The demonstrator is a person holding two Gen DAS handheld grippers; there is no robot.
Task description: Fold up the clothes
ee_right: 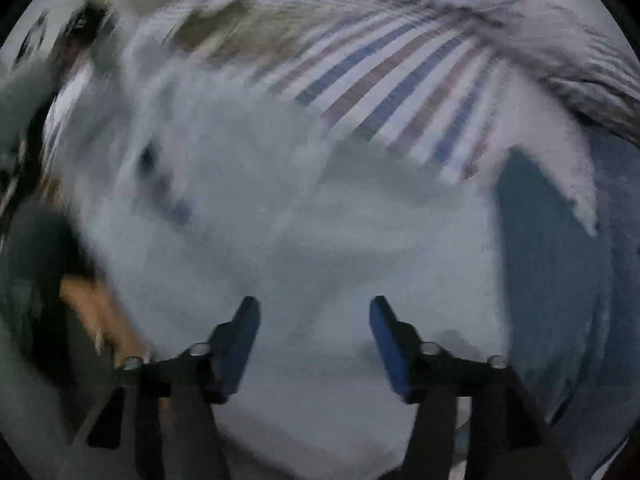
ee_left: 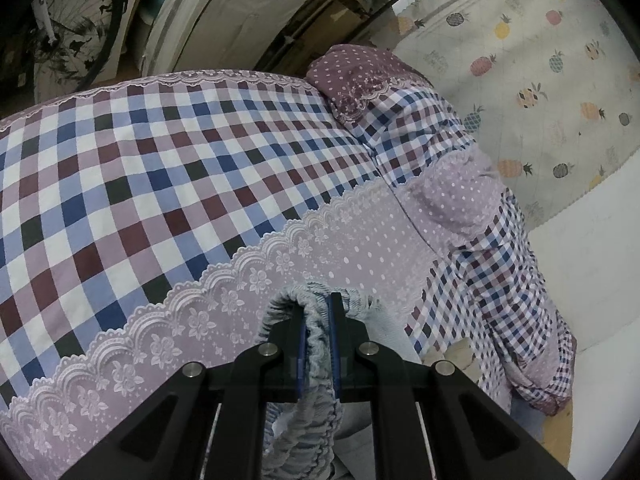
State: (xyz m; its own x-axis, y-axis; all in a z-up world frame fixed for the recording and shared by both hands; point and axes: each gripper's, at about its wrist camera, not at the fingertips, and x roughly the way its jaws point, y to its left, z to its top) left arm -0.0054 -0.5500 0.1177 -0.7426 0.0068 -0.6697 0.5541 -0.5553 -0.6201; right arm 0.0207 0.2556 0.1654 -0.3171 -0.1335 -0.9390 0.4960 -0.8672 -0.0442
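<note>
My left gripper [ee_left: 318, 304] is shut on the gathered elastic band of a pale blue-grey garment [ee_left: 316, 344], which hangs down between the blue pads [ee_left: 334, 336] at the near edge of the checked bed cover [ee_left: 160, 168]. In the right wrist view, which is blurred by motion, my right gripper [ee_right: 314, 308] stands open with nothing between its fingers. It hovers over the same pale blue-grey garment [ee_right: 280, 240], which fills the middle of that view. A darker blue-grey cloth [ee_right: 552, 280] lies to the right.
A purple dotted pillow [ee_left: 360, 76] and a crumpled checked quilt [ee_left: 480, 240] lie along the bed's right side. A pineapple-print mat [ee_left: 540, 60] covers the floor beyond. A bicycle wheel [ee_left: 76, 20] leans at the far left. Striped checked fabric [ee_right: 400, 92] streaks across the right wrist view.
</note>
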